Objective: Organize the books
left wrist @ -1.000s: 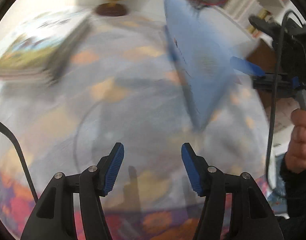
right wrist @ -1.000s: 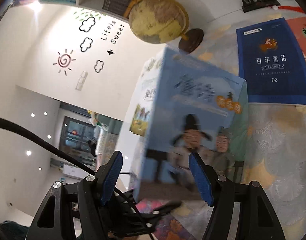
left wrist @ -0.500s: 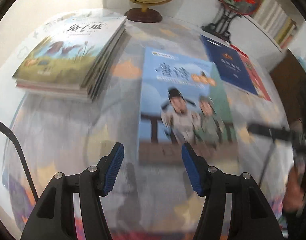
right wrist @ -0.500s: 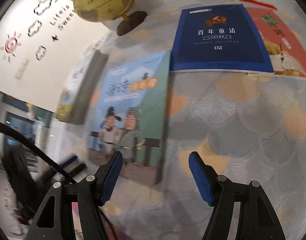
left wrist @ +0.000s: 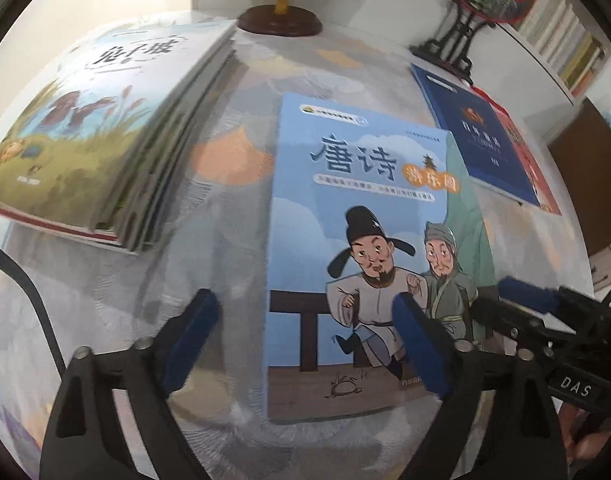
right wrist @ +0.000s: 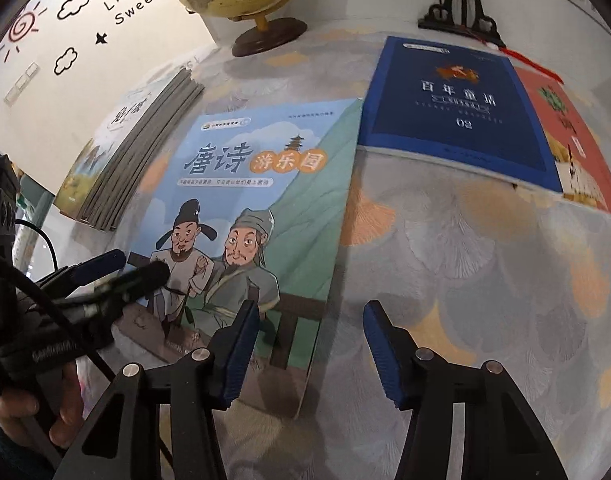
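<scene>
Left gripper jaws just widening, straddling left edge of light-blue book, pressing nothing. Right gripper jaws just narrowing over book's right edge, empty. Book lying flat on patterned tablecloth, between book stack and navy book. Risk: thin flat cover giving pads no edge, so book sliding toward stack.

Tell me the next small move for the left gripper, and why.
Probably lower the left gripper over the near left edge of the light blue picture book and close on it. Its jaws have just been opening and hold nothing, the book lies flat on the table, and the stack of books waits to the left.
</scene>
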`<state>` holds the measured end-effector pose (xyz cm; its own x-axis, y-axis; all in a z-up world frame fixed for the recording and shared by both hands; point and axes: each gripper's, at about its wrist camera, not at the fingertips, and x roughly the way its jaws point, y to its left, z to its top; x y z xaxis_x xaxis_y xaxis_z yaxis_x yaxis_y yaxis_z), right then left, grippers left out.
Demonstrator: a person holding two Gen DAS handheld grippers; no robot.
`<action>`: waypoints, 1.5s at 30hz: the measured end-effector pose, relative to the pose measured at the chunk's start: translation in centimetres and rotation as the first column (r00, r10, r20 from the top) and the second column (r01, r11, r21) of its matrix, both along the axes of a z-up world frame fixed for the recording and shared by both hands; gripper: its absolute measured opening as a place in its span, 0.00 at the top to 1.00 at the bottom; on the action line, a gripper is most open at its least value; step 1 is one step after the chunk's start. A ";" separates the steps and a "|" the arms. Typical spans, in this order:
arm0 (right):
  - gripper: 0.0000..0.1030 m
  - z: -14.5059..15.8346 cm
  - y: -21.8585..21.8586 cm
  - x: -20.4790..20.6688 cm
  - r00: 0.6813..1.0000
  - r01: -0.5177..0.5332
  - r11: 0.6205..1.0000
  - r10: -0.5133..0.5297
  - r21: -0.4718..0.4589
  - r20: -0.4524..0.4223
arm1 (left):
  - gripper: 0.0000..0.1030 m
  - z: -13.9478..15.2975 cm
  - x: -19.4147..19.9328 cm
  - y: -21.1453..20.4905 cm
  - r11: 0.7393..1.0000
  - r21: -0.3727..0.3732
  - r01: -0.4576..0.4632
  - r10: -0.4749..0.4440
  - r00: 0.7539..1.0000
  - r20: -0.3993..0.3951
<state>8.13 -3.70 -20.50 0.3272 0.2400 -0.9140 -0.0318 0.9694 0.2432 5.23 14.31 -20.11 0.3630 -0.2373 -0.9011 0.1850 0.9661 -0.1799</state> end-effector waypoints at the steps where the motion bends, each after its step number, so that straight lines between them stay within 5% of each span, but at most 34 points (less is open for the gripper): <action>1: 0.48 -0.1 0.0 0.1 1.000 -0.001 1.000 0.001 -0.005 0.004 | 0.01 -0.2 0.2 -0.2 1.000 -0.018 0.010 -0.010 1.000 -0.008; 6: 0.48 -0.2 0.1 0.1 1.000 -0.011 1.000 0.011 -0.008 0.018 | 0.01 -0.2 0.4 0.1 0.998 -0.052 -0.020 0.019 1.000 -0.015; 12: 0.48 -0.1 0.2 0.0 0.999 -0.033 0.999 0.033 -0.018 0.027 | 0.06 -0.1 0.2 -0.6 1.000 0.005 0.013 -0.013 1.000 -0.002; 17: 0.50 0.0 0.6 -0.2 0.997 -0.066 0.998 0.066 -0.015 0.029 | 0.48 0.7 -0.4 0.8 0.984 -0.178 -0.024 0.020 0.999 -0.025; 19: 0.50 0.1 0.5 -0.4 0.997 -0.075 0.997 0.076 -0.019 0.023 | 0.53 0.7 -0.9 1.0 0.978 -0.207 -0.025 0.018 0.999 -0.038; 28: 0.50 0.2 -0.5 -1.4 0.996 -0.085 0.996 0.085 -0.012 0.016 | 0.62 0.4 -2.8 1.1 0.976 -0.217 -0.030 0.018 0.998 -0.059; 35: 0.50 0.3 -0.4 -2.7 0.993 -0.114 0.993 0.114 -0.016 0.016 | 0.48 0.4 -3.3 0.7 0.978 -0.209 -0.008 -0.006 0.998 -0.065; 41: 0.50 0.1 -0.6 -2.7 0.993 -0.116 0.993 0.116 -0.001 0.017 | 0.50 0.5 -3.6 -0.5 0.989 -0.149 0.009 -0.015 0.999 -0.040; 45: 0.50 0.0 -0.7 -2.7 0.994 -0.108 0.994 0.108 0.012 0.020 | 0.55 0.9 -3.5 0.2 0.981 -0.192 -0.018 0.008 0.999 -0.053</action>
<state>5.45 -4.43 -20.47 0.3158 0.2869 -0.9044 -0.1410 0.9568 0.2543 1.71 14.54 -19.22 0.3210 -0.4039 -0.8566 0.1578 0.9147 -0.3721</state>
